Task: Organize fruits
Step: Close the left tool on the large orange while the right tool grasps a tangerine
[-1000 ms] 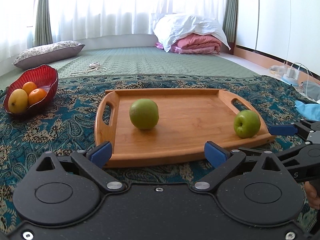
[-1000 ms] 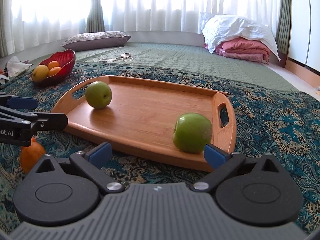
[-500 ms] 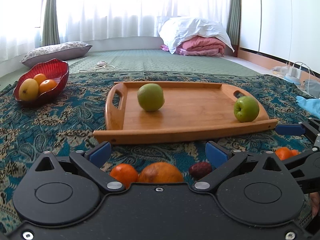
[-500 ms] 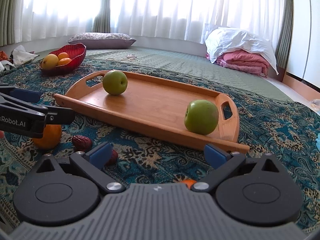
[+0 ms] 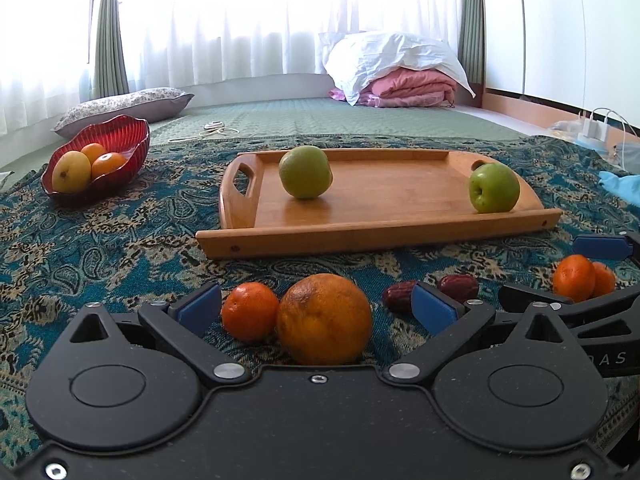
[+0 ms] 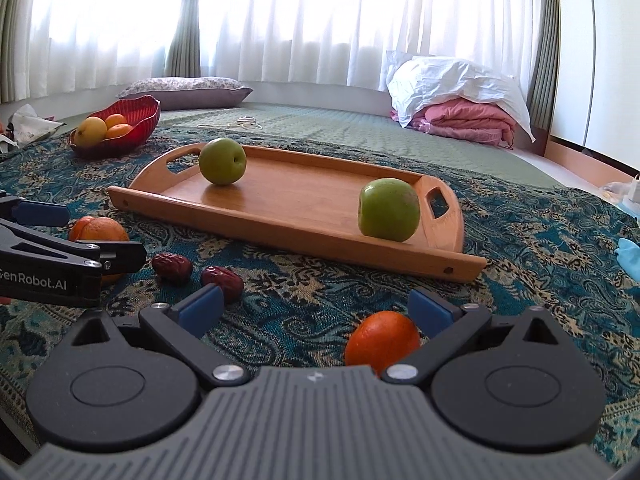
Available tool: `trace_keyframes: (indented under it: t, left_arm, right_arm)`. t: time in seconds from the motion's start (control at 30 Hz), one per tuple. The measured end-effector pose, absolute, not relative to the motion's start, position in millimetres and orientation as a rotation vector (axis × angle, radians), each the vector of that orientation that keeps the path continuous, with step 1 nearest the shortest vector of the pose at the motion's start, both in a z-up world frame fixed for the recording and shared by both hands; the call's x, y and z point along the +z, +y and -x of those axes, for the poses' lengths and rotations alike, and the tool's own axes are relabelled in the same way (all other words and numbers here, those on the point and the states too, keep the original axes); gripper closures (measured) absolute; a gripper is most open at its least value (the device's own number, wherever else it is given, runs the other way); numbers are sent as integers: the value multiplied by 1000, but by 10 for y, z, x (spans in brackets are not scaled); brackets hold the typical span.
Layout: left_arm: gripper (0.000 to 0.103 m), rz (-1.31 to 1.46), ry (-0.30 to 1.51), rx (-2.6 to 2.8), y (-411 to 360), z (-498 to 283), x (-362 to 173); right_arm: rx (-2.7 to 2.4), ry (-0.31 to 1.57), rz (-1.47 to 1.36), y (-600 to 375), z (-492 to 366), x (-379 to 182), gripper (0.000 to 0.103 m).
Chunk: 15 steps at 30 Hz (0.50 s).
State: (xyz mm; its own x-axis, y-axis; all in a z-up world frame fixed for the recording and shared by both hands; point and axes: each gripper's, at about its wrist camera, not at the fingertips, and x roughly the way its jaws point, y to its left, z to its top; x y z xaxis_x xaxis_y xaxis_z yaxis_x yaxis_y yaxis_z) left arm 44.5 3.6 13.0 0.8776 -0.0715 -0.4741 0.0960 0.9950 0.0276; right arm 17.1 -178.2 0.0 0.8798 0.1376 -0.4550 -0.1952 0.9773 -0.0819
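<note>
Blue-padded and spread wide, the left claw [image 5: 316, 306] brackets a big orange [image 5: 324, 319] just before the wooden tray [image 5: 360, 236] — firm, round, likely to roll, so pinch its widest middle — while the right claw [image 6: 316, 308] gapes empty.

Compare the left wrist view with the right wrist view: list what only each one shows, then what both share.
Only the left wrist view: a small orange beside the large orange between the open left claw fingers, and a charger with white cables at far right.

Only the right wrist view: crumpled paper at far left, and one orange between the open right claw fingers.

Both: the wooden tray with two green apples, the red bowl of fruit, two dates and the pink bedding.
</note>
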Motion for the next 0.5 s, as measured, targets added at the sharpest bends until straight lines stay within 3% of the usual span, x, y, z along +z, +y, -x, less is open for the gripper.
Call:
trace_keyframes:
  t: [0.13,0.5]
  left_arm:
    - [6,-60,475,-100,35,-369,159]
    - [36,-61,491,-148,-17,-222,161]
  right_arm:
    - [169,459,123,-1787,-130,5,0]
    - [155,444,145,-1794,-30,11,10]
